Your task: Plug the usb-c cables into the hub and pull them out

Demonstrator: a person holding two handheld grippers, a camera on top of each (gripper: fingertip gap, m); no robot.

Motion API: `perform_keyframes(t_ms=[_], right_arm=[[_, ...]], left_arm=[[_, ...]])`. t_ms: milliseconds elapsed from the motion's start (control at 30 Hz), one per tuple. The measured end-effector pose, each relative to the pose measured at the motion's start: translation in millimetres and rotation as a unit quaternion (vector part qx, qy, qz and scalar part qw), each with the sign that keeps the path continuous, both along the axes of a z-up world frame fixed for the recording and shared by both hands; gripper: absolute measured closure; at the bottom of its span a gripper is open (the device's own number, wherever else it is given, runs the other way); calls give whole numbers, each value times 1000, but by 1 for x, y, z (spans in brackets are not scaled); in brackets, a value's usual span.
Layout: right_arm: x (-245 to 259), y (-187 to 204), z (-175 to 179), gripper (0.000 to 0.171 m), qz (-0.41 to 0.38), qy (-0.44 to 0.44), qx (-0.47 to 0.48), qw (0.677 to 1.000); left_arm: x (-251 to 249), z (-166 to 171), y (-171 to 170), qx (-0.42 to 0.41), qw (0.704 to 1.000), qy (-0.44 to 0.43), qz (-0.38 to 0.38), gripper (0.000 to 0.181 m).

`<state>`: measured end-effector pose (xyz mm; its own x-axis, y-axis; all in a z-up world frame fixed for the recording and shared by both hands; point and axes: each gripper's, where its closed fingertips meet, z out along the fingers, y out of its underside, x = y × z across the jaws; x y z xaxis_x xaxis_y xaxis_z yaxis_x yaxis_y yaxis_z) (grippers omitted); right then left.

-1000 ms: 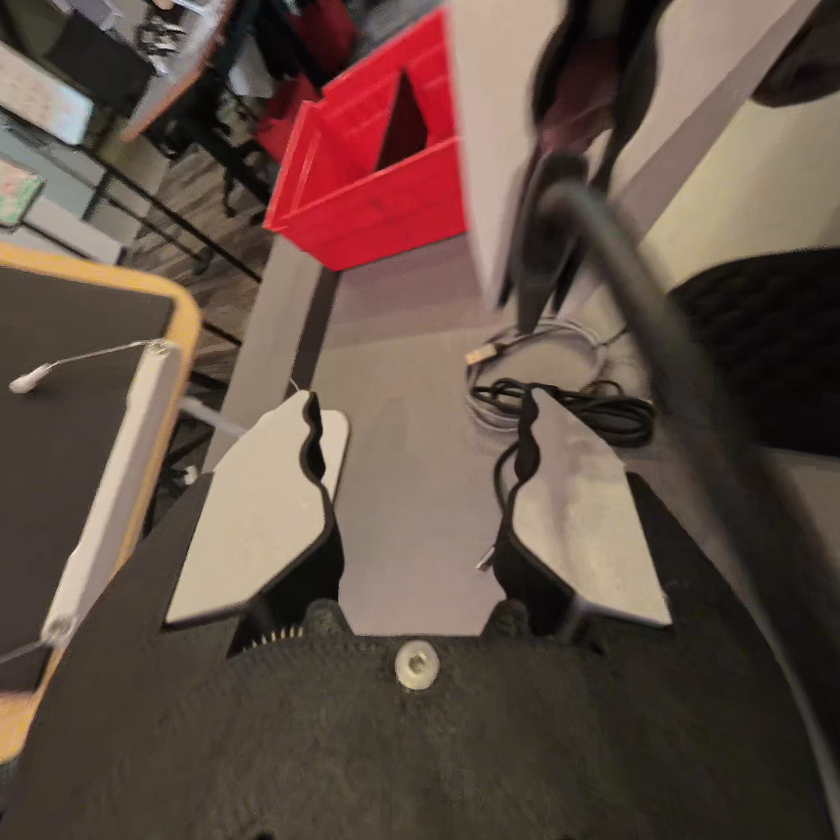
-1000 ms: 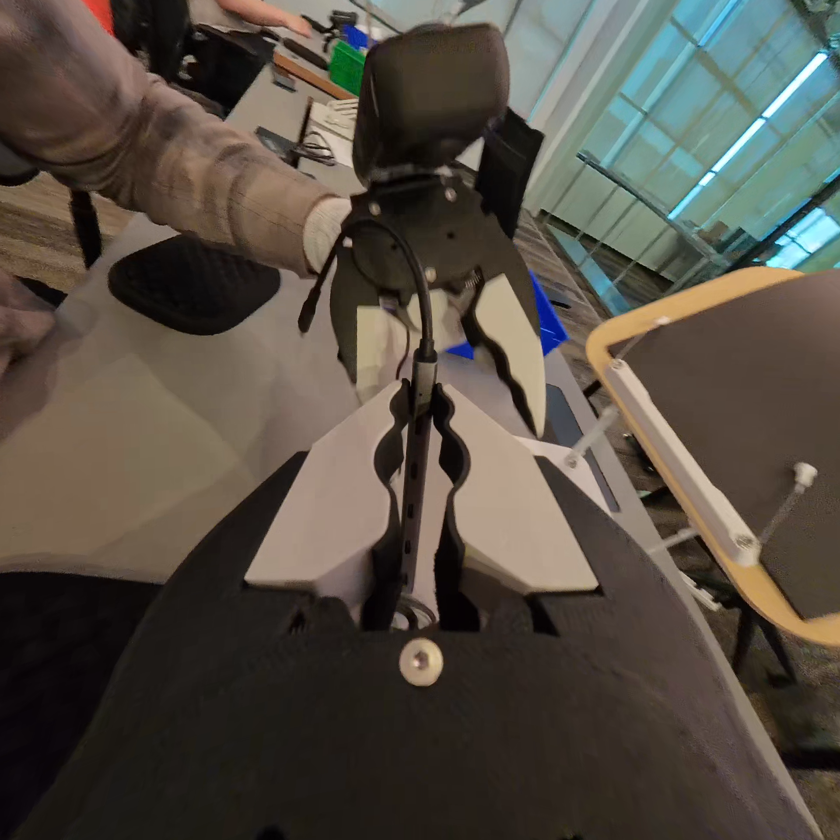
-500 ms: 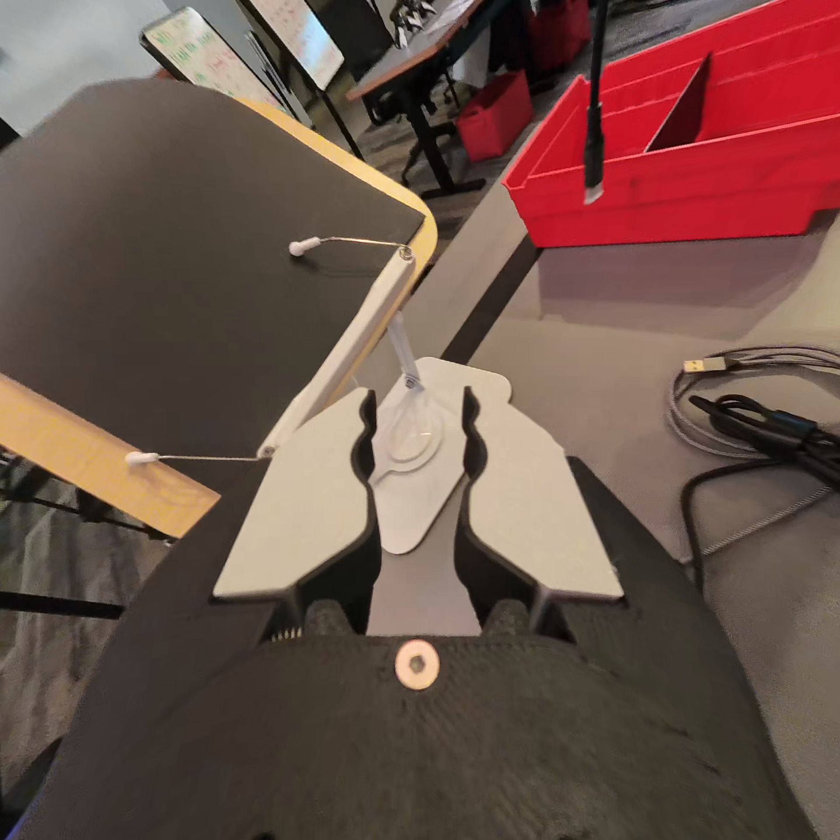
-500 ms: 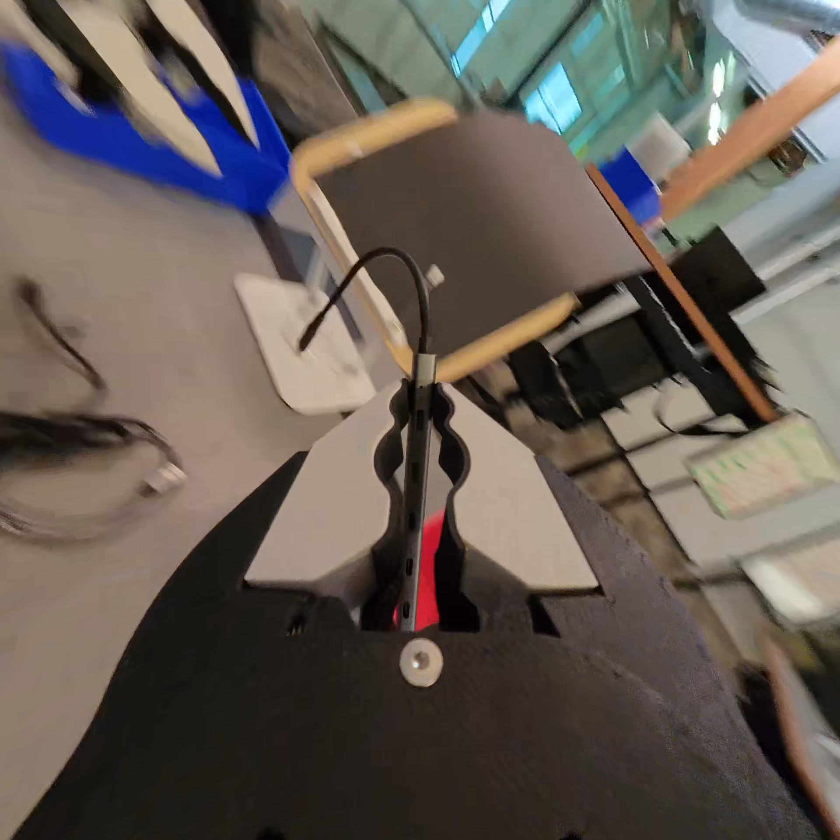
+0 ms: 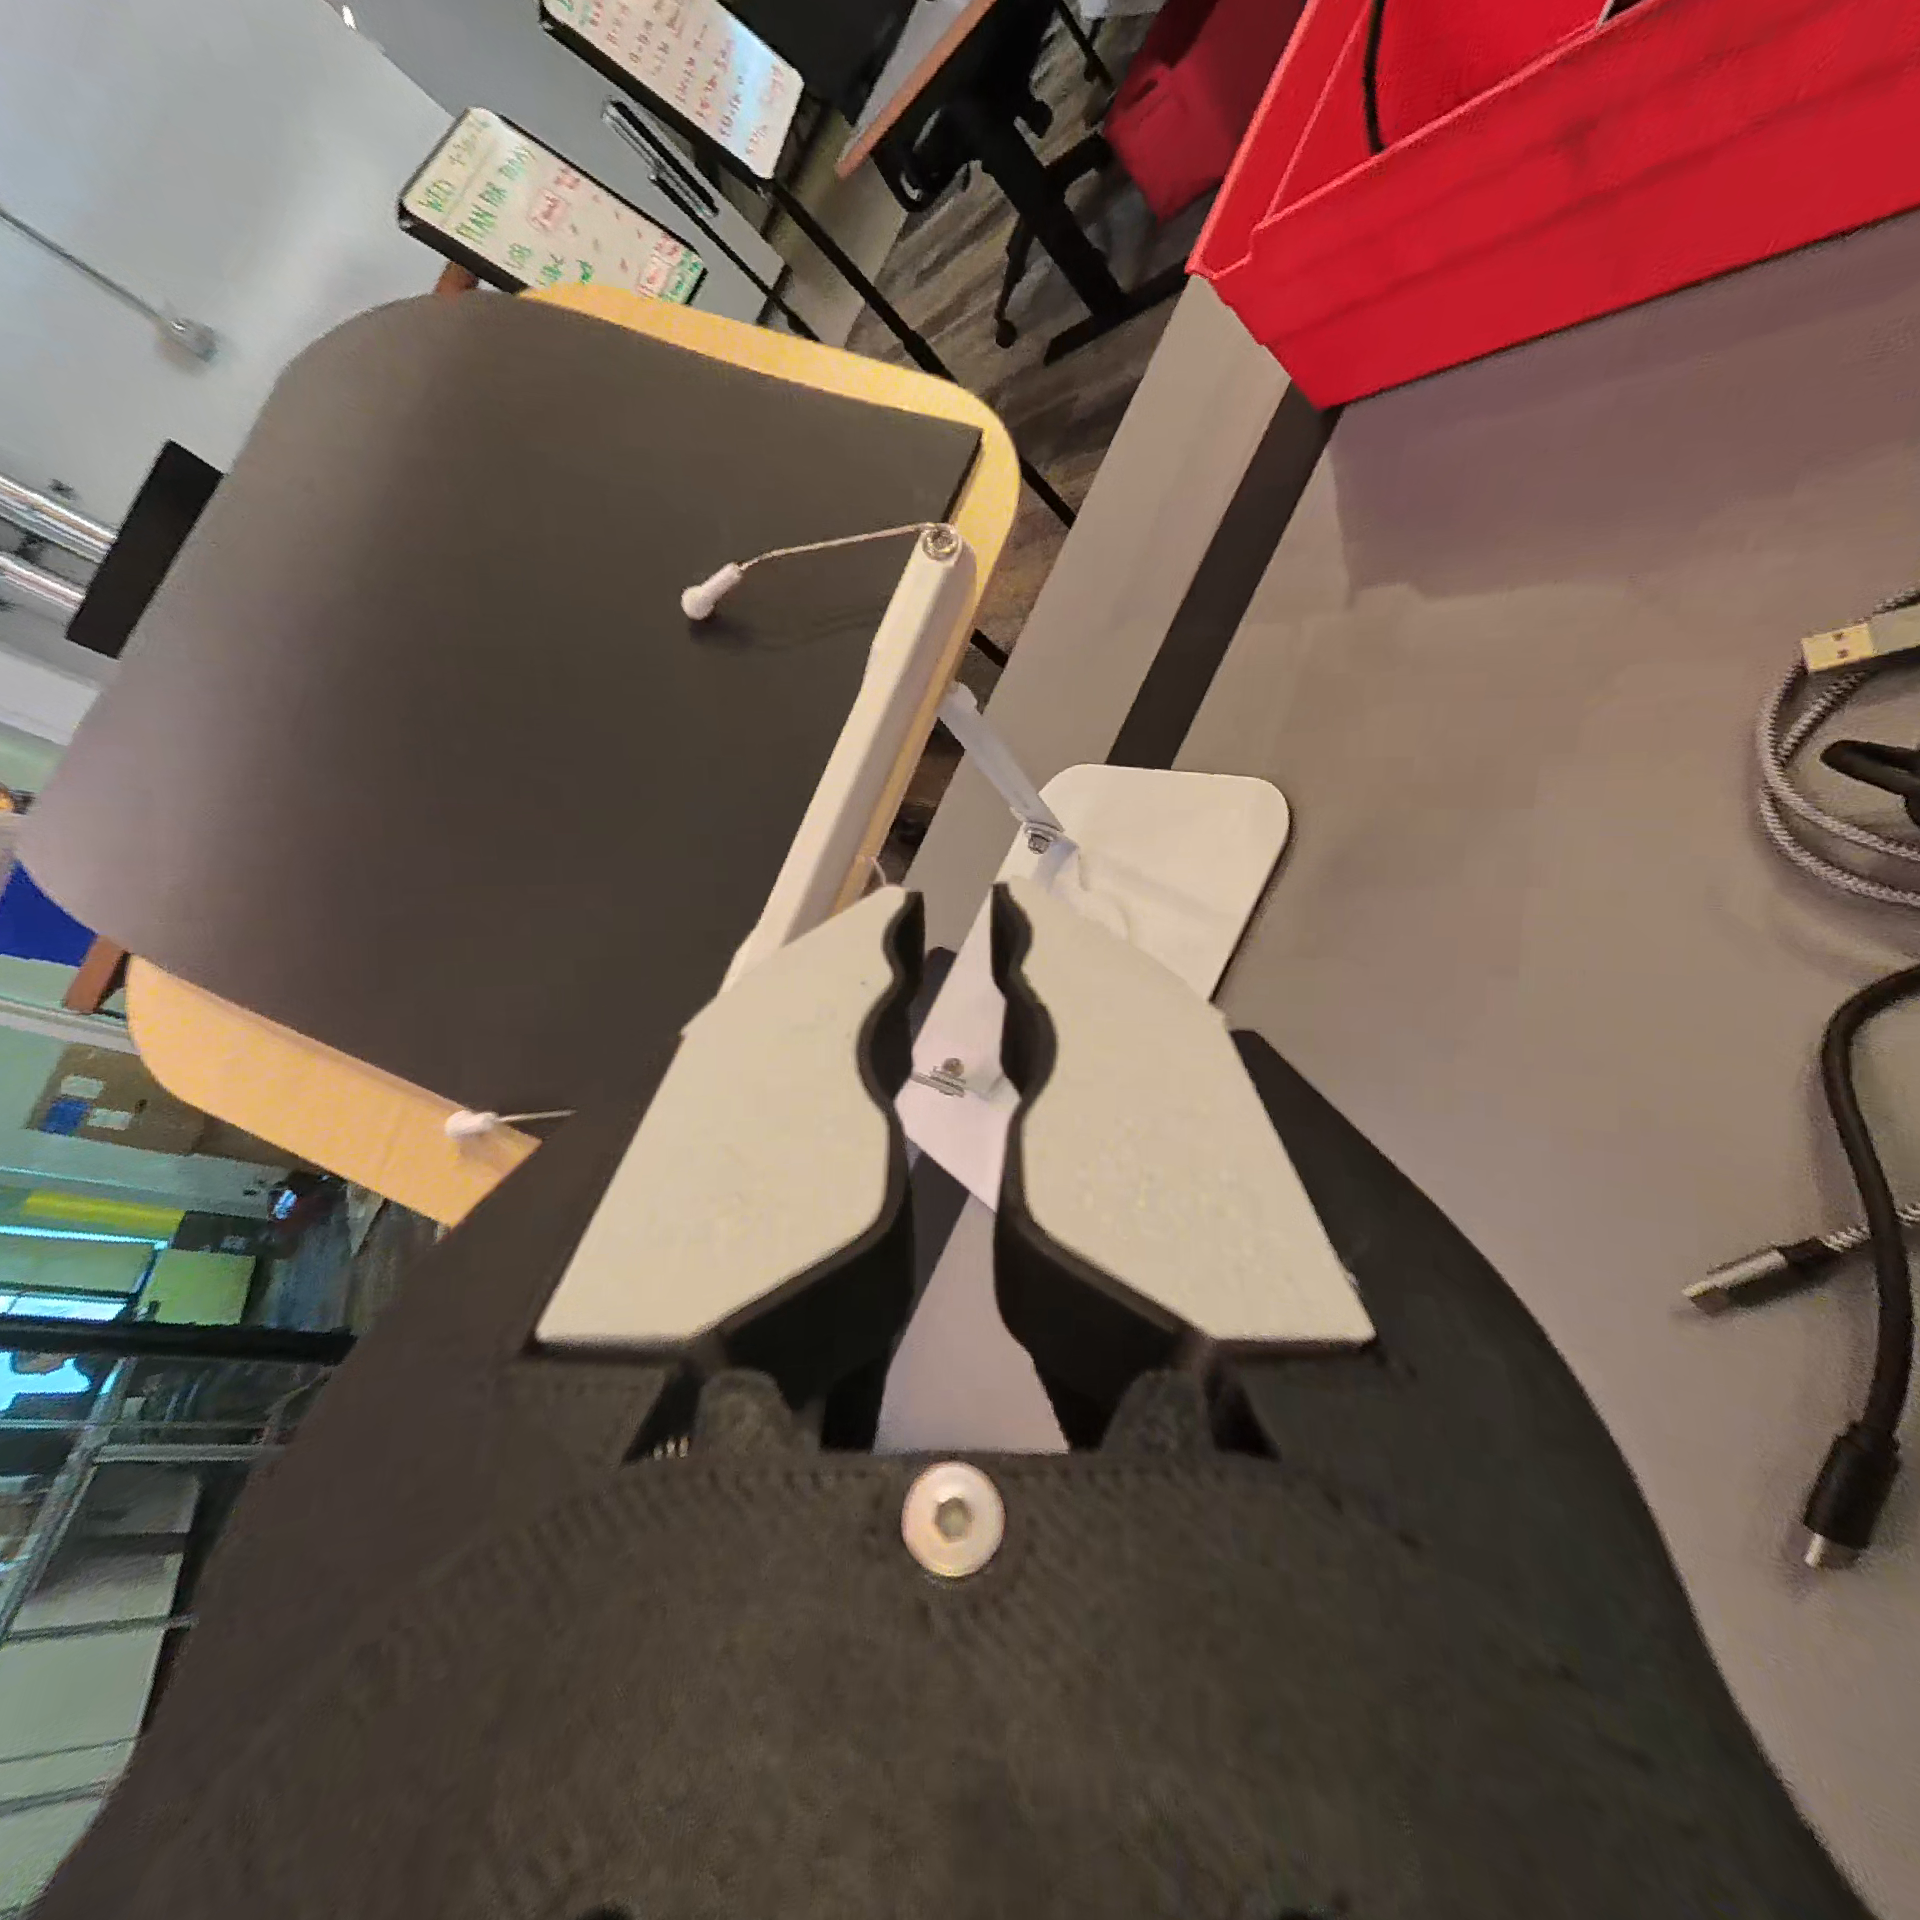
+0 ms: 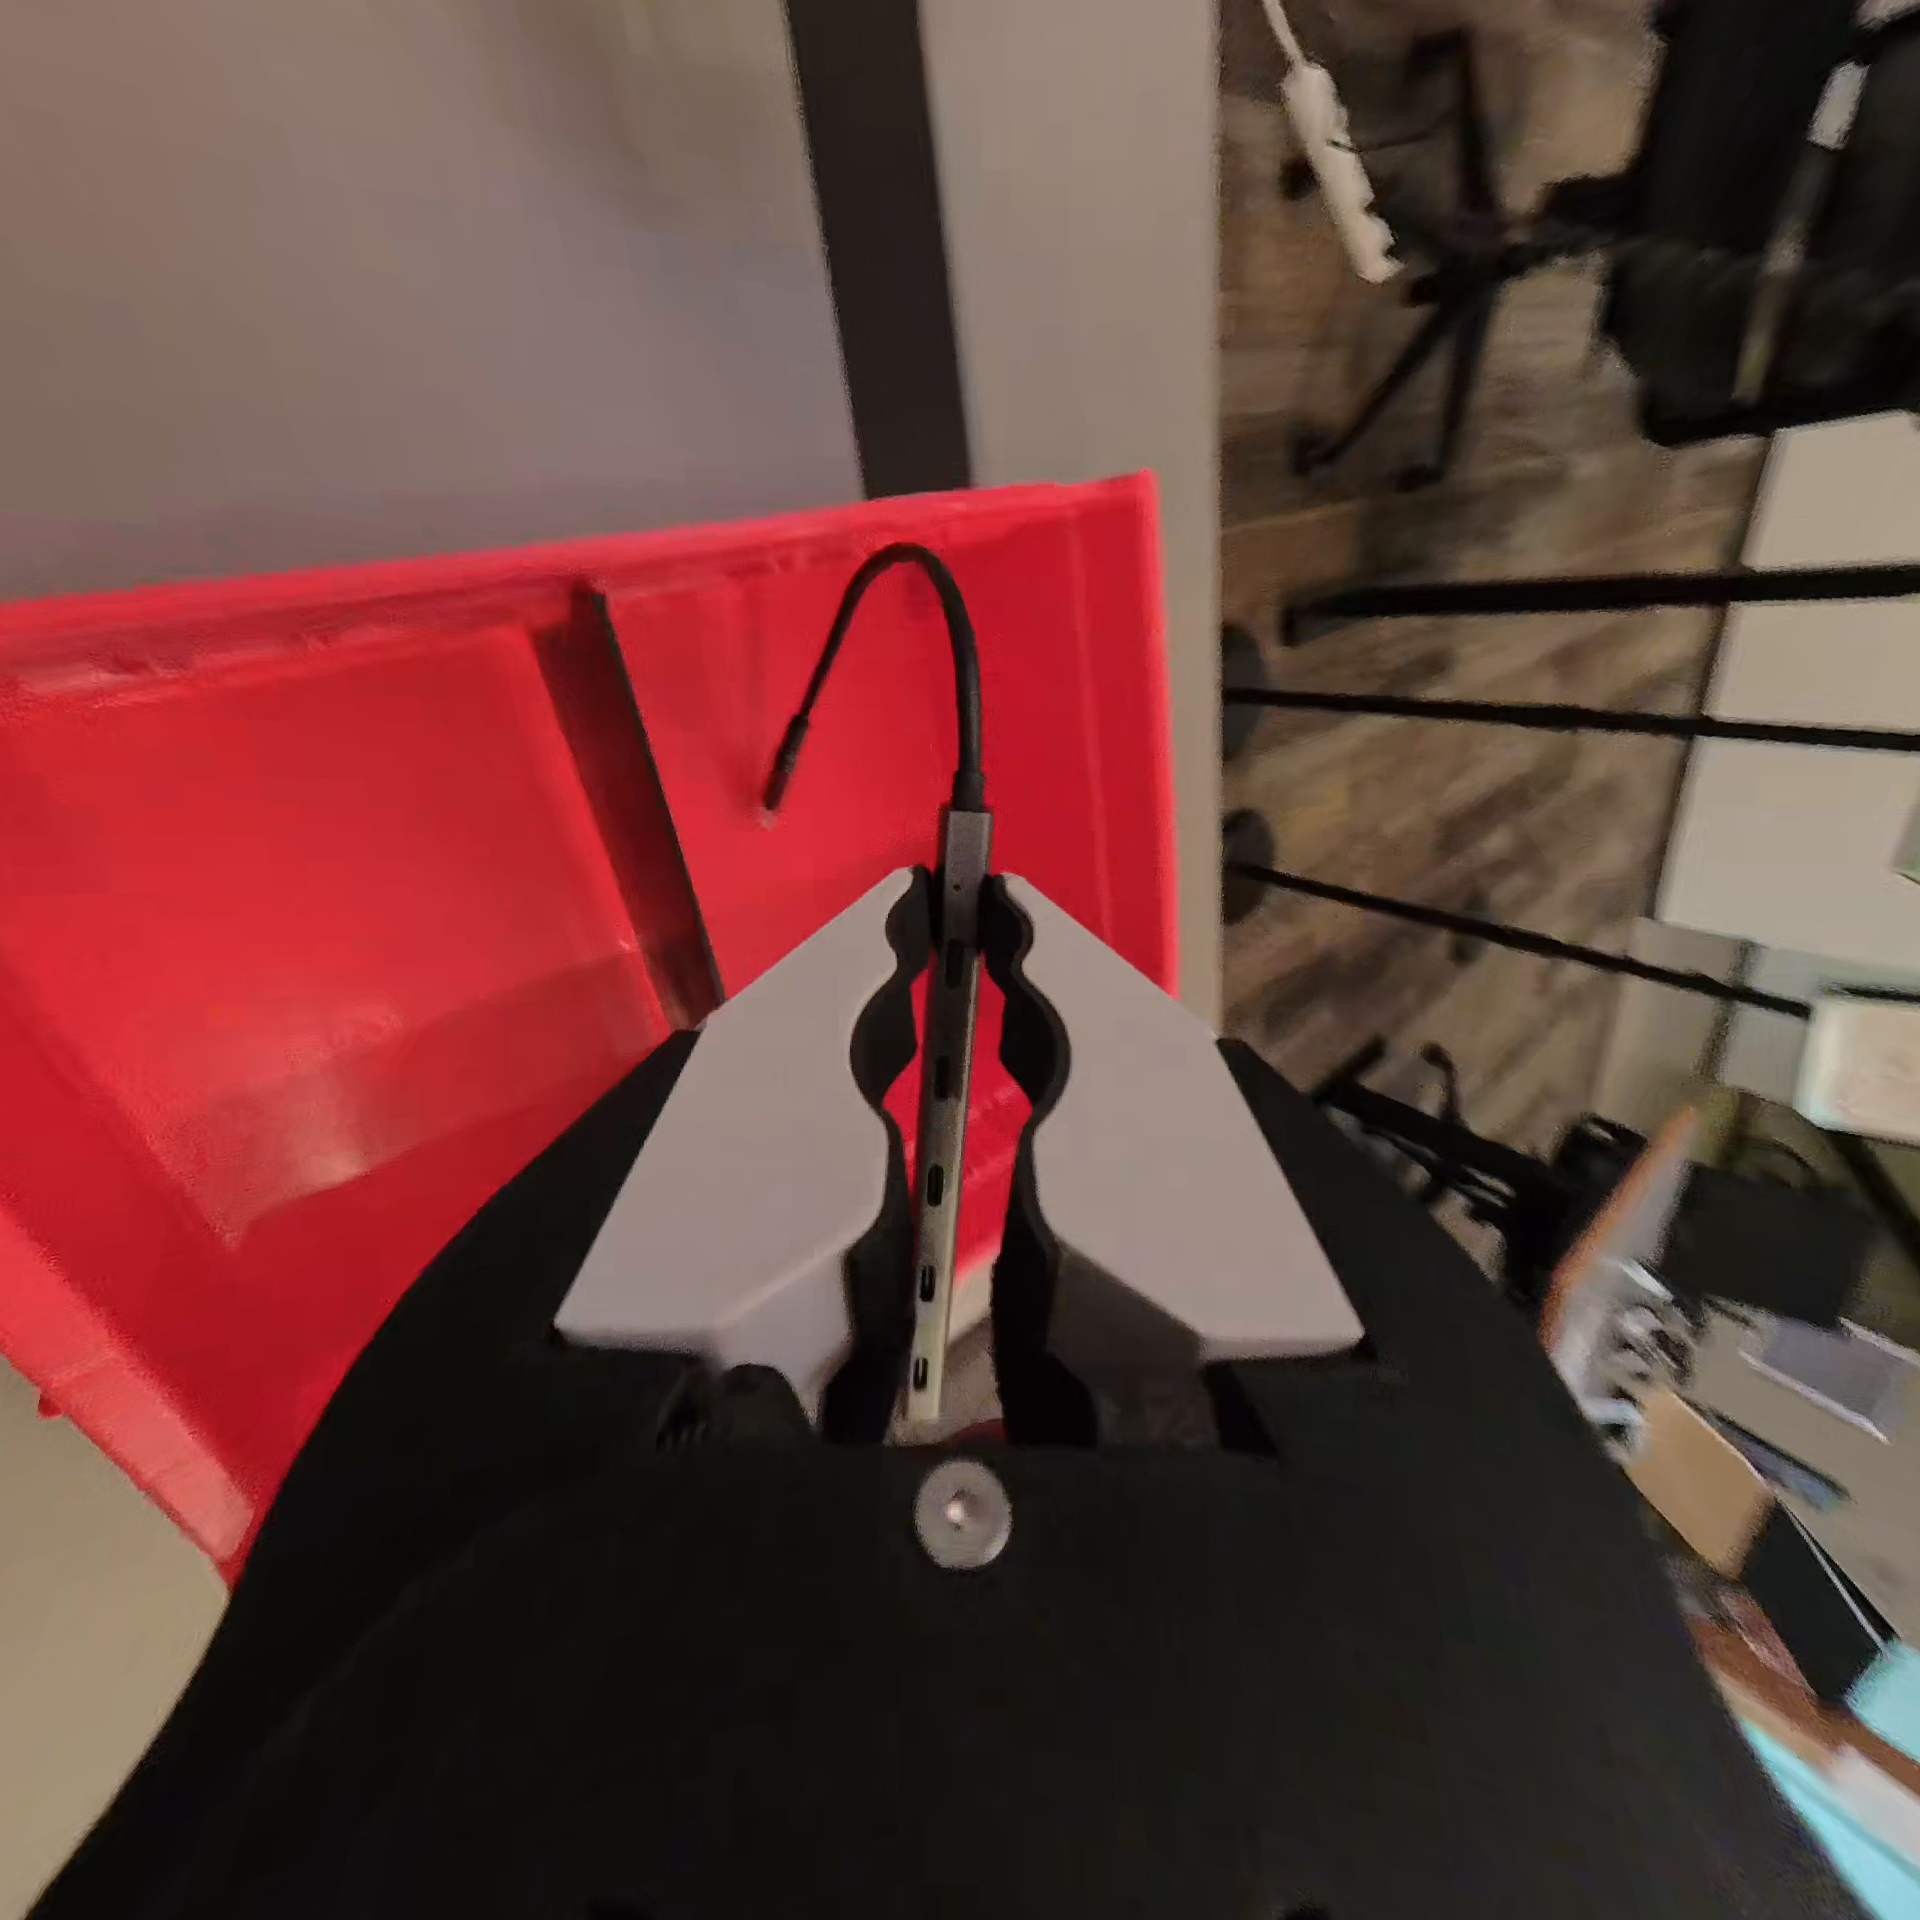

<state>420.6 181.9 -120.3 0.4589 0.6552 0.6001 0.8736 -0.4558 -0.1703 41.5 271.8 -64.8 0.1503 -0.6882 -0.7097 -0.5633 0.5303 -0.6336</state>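
**A:** Right tool point(image 6: 958, 894) is clamped on the hub point(image 6: 943, 1122), a slim grey bar held edge-on between the fingers, its row of ports facing the camera and its far end poking out past the tips.

**B:** And the left tool point(image 5: 956, 914)?

**A:** Holding nothing, fingers drawn close with only a narrow slot between them, hanging over the edge of the grey surface point(image 5: 1558, 727). Beneath its tips sits a white base plate point(image 5: 1195, 831), and beyond that a black panel with a tan rim point(image 5: 499, 665). Whiteboards point(image 5: 551, 218) and wood-look floor point(image 6: 1455, 520) fill the room behind; the right view is blurred out there.

**B:** Containers?

**A:** One red bin point(image 6: 312, 883) on the surface, split by a dark divider point(image 6: 634, 810). Both compartments that show look bare. From the left view only its corner point(image 5: 1558, 208) appears.

**B:** Where are the cables?

**A:** The hub's own short black lead point(image 6: 935, 644) arcs up from its far end and droops over the bin, plug hanging free. The rest lie on the surface well right of the left tool: a black cable point(image 5: 1860, 1247), a braided grey one point(image 5: 1808, 810), and a loose silver-tipped plug point(image 5: 1745, 1273) beside them.
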Motion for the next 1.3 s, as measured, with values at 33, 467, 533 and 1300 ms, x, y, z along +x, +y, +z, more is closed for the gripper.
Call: perform_keyframes(t_ms=[33,467,533,1300], right_arm=[[-1,5,-10,164,6,18,-12,1000],[55,44,-96,134,-82,75,-99,989],[54,42,-97,109,-82,59,-106,989],[-313,-70,-91,105,284,94,-97,949]], left_arm=[[-1,-1,0,-4,1000,1,-4,169],[-13,-8,16,-34,999,15,8,167],[-15,-8,18,-38,999,17,8,166],[-40,35,9,-16,1000,-12,17,165]])
